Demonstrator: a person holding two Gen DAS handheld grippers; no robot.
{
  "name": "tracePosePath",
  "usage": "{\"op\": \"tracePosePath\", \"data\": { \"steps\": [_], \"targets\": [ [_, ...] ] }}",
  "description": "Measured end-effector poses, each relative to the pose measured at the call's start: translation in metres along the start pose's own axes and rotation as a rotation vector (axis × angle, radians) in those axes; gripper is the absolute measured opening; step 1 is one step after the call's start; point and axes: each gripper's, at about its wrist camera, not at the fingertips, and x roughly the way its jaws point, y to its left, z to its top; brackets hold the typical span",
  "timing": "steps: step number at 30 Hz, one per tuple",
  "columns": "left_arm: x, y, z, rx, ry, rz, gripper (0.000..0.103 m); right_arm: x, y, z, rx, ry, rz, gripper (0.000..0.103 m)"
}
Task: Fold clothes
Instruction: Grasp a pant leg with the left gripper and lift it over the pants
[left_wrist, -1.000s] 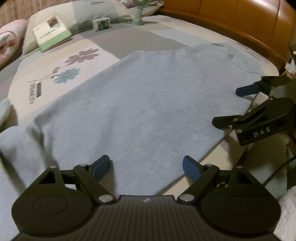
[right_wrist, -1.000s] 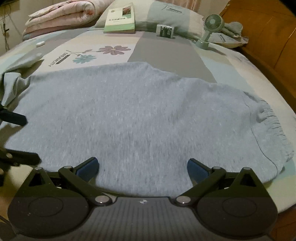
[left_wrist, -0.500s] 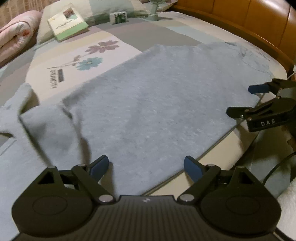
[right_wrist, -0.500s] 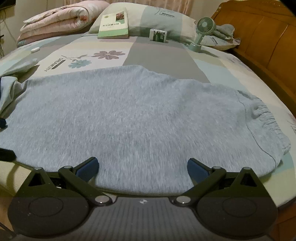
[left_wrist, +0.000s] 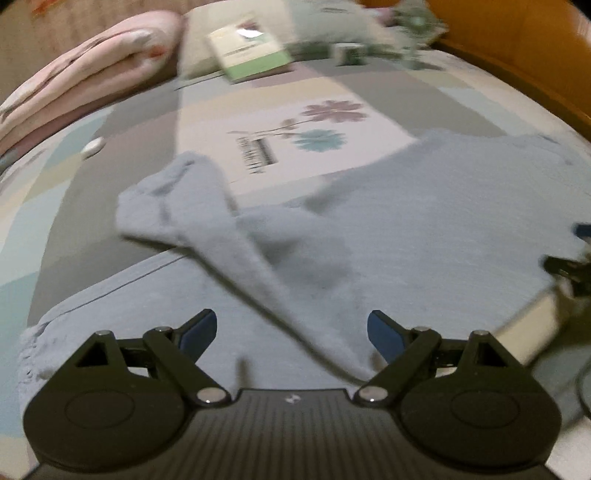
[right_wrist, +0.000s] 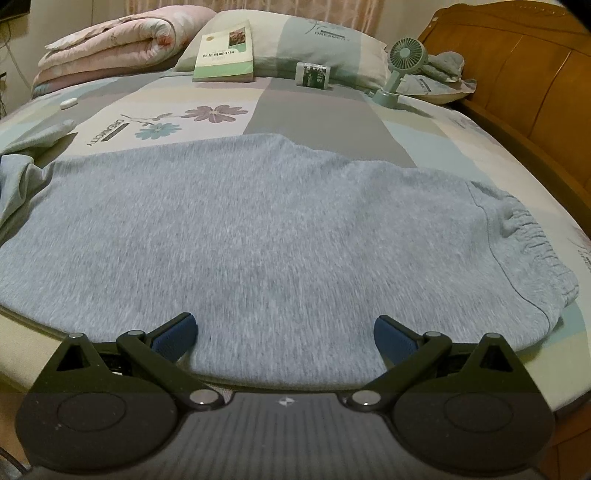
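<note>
Garment: the grey trousers (right_wrist: 280, 229) lie spread flat on the bed (right_wrist: 317, 114), near its front edge.
Change: the left view now faces the crumpled leg end (left_wrist: 207, 221), where a second ago it faced the flat middle.
Left gripper (left_wrist: 291, 326): fingers spread, pinching nothing.
Right gripper (right_wrist: 284, 332): unmoved, fingers spread, empty.
Unclear: left view blurred; book (left_wrist: 247, 51) unreadable.

Both wrist cameras look down close, sharing the grey garment (right_wrist: 258, 229).
</note>
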Motion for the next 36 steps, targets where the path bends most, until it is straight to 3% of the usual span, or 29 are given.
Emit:
{"op": "tracePosePath", "data": {
  "steps": [5, 14, 29, 33, 36],
  "targets": [
    [0.027, 0.017, 0.009, -0.075, 0.015, 0.07, 0.088, 0.0, 0.0, -0.001, -0.001, -0.006, 0.001, 0.103],
    [0.044, 0.033, 0.007, -0.085, 0.041, 0.249, 0.088, 0.001, 0.0, 0.0, -0.001, -0.005, -0.001, 0.103],
    [0.02, 0.059, -0.037, -0.155, 0.097, 0.261, 0.09, 0.0, 0.001, 0.0, 0.004, -0.005, -0.009, 0.103],
    [0.014, 0.059, -0.034, -0.162, 0.087, 0.245, 0.088, 0.0, 0.001, 0.0, 0.005, -0.006, -0.01, 0.103],
    [0.001, 0.052, -0.017, -0.114, 0.024, 0.214, 0.088, 0.0, 0.002, 0.0, 0.004, -0.004, -0.01, 0.103]
  ]
}}
